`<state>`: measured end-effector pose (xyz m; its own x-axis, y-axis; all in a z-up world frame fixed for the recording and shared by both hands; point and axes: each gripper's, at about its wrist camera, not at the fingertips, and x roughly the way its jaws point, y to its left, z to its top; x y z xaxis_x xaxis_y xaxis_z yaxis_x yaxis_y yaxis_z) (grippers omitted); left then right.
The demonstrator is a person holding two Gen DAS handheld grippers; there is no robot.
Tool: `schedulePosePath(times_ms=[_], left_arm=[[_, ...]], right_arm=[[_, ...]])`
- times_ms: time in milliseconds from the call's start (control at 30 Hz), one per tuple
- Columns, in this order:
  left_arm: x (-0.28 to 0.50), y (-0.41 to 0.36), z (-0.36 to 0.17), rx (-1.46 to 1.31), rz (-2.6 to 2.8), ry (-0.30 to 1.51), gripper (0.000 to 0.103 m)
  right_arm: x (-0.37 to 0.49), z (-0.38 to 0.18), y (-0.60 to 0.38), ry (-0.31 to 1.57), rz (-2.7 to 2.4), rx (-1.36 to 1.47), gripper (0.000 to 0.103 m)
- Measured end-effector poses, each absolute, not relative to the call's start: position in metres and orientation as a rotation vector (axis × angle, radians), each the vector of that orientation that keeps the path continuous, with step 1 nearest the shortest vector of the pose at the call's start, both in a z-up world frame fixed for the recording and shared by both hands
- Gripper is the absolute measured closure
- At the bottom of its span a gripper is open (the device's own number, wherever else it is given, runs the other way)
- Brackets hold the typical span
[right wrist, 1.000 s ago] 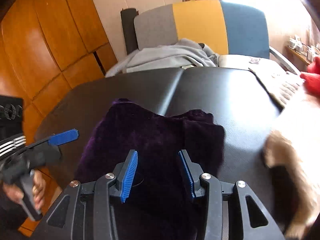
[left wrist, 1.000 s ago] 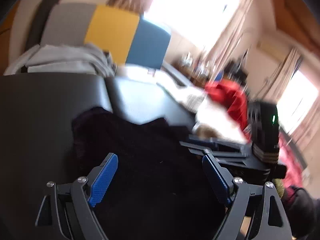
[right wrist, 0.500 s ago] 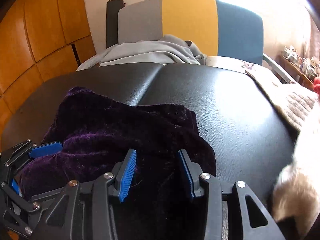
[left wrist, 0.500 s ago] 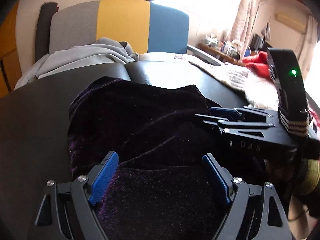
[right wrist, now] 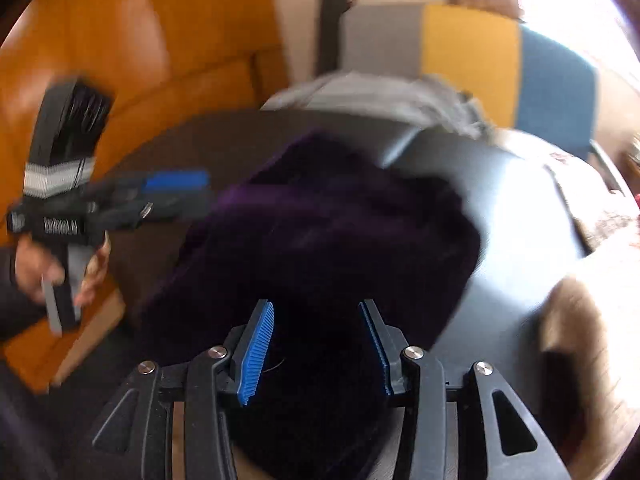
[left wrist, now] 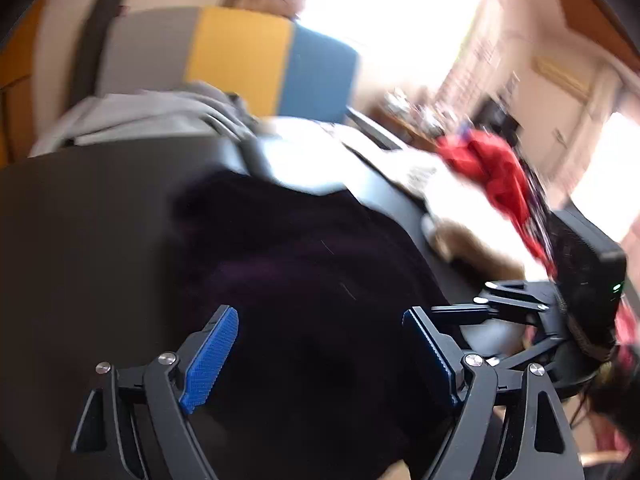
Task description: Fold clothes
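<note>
A black padded surface carries a bunched dark purple velvet garment at its near middle. Above its near edge, the left gripper gapes wide and the right gripper stands parted; neither holds cloth.

Garment: dark purple velvet-like cloth, soft pile, faint sheen on the folds. Table: black leather-look top, smooth, semi-gloss, catches window glare. Left gripper and right gripper: matt black plastic frames, bright metal screw heads, fingers faced with ribbed blue pads, rubbery look. Panelling: orange-brown wood, polished, glossy. Chair: matt woven fabric in grey, yellow and blue panels. Grey clothes: soft matt jersey-type cloth. Red cloth: matt, crumpled; blur hides the weave. Fluffy item: cream-tan pile, fuzzy.
</note>
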<state>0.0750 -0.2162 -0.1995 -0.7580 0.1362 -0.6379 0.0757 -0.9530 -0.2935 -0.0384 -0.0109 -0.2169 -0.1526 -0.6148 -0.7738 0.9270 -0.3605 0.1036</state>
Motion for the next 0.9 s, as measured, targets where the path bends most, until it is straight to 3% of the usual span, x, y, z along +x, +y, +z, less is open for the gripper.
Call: schedulePosePath(times_ms=[100,200,300,533,733,900], left_arm=[[0.080,-0.190,-0.222,-1.171,2.858,-0.342,0.015],[0.089,-0.174,-0.242,-1.200,2.917,-0.190,0.016],[0.088,-0.166,-0.245,-1.214,2.966,-0.124,0.015],[0.110,-0.208,-0.200,-1.071,2.976,-0.461,0.015],[0.067,-0.256,-0.157,-0.938,2.996,-0.460,0.013],[-0.002,-0.266,-0.157,-0.997,2.935,-0.341,0.013]], right_arm=[[-0.021,-0.240,0.005,0.573,-1.755,0.922,0.060],[-0.023,-0.248,0.030,0.455,-1.795,0.918,0.062],[-0.018,-0.253,0.034,0.457,-1.817,0.845,0.063],[-0.019,-0.242,0.035,0.429,-1.805,0.922,0.063],[-0.039,-0.197,0.010,0.294,-1.876,0.892,0.060],[-0.066,-0.204,-0.030,0.251,-1.965,0.919,0.058]])
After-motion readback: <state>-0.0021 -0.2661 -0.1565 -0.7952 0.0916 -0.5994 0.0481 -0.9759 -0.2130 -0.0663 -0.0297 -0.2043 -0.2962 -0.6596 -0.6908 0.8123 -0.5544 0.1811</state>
